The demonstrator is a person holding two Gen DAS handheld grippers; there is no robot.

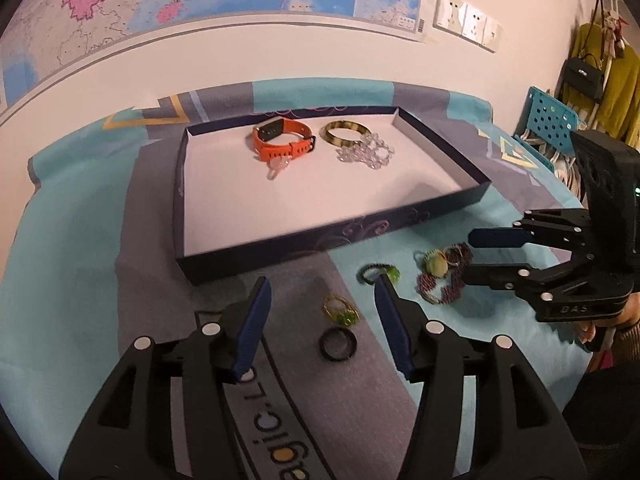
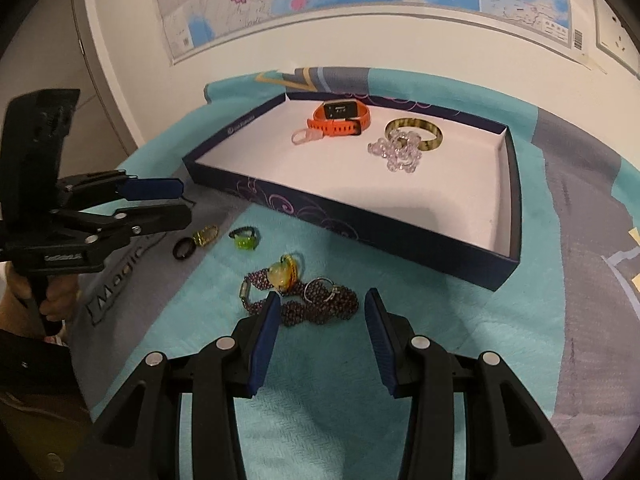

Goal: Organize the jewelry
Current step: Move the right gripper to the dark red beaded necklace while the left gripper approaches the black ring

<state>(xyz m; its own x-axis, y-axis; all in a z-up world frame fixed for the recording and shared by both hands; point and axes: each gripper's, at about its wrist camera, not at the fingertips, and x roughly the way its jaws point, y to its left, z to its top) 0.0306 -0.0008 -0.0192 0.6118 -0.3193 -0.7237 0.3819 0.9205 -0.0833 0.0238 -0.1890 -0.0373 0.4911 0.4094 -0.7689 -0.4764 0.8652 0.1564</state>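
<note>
Shallow cardboard tray (image 1: 320, 236), white inside, holds a rubbery orange watch (image 1: 282, 140), a glossy bangle (image 1: 344, 134) and clear beads (image 1: 366, 154). On the fuzzy cloth (image 2: 192, 312): rings (image 1: 338, 330) and a beaded chain (image 2: 320, 308). Left gripper (image 1: 322, 320) and right gripper (image 2: 320, 334): jaws parted, empty. Only the right view shows the watch face.

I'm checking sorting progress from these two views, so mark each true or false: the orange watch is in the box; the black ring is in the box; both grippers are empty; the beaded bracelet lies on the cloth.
1. The orange watch lies in the box. True.
2. The black ring is in the box. False: it lies on the cloth.
3. The left gripper and right gripper hold nothing. True.
4. The beaded bracelet lies on the cloth. True.
5. The box holds nothing. False: the watch, a bangle and clear beads are inside.
</note>
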